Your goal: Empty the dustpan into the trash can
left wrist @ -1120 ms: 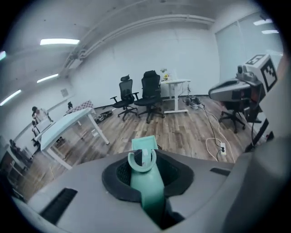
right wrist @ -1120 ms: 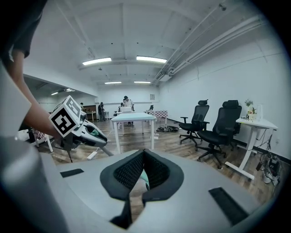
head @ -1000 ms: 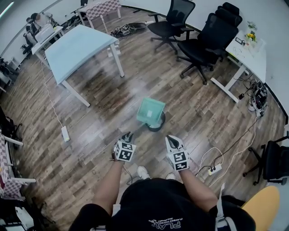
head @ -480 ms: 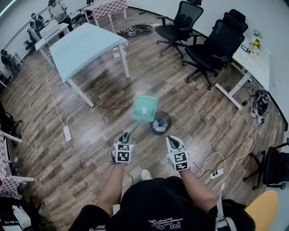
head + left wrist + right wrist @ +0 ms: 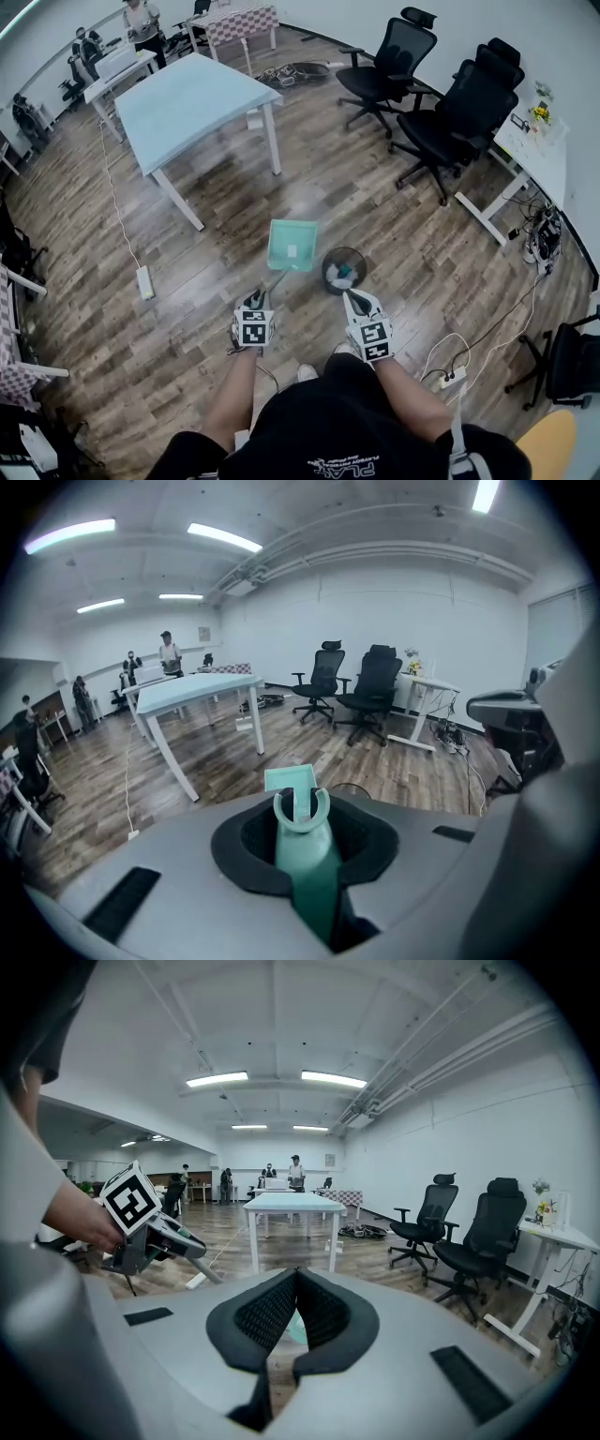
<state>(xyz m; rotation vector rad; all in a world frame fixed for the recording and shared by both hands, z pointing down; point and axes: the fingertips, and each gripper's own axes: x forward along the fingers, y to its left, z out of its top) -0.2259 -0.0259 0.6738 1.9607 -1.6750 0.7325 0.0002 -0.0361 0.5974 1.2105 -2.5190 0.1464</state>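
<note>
Your left tool (image 5: pixel 257 300) is clenched on the dustpan (image 5: pixel 292 246) handle (image 5: pixel 305 855). In the left gripper view the green handle runs straight up between the jaws. The pan hangs out in front of you over the floor (image 5: pixel 187 319), dead centre of the head view and just left of the trash can (image 5: pixel 343 270). There's a pale scrap lying in the pan. The can is a small dark round one standing on the floor, with some pale stuff already in it.

Your right tool (image 5: pixel 350 298) has its jaws pressed together with nothing in them. It sits just below the can in the head view.

The floor is dark wood-look planks, pretty glossy, with light glare around the middle. A big light-blue worktop (image 5: pixel 202 103) on white legs fills the upper left. Two black office chairs (image 5: pixel 441 103) stand at the upper right, next to a white worktop (image 5: pixel 539 150) at the right edge that has a small plant on it. A white power strip (image 5: pixel 145 281) lies on the floor at the left, with a cable running up toward the blue worktop. Another strip (image 5: pixel 450 378) with cables lies at the lower right. A few people (image 5: pixel 141 19) are at the far upper left corner, near more desks. The walls are white, with strip lights on the ceiling.
</note>
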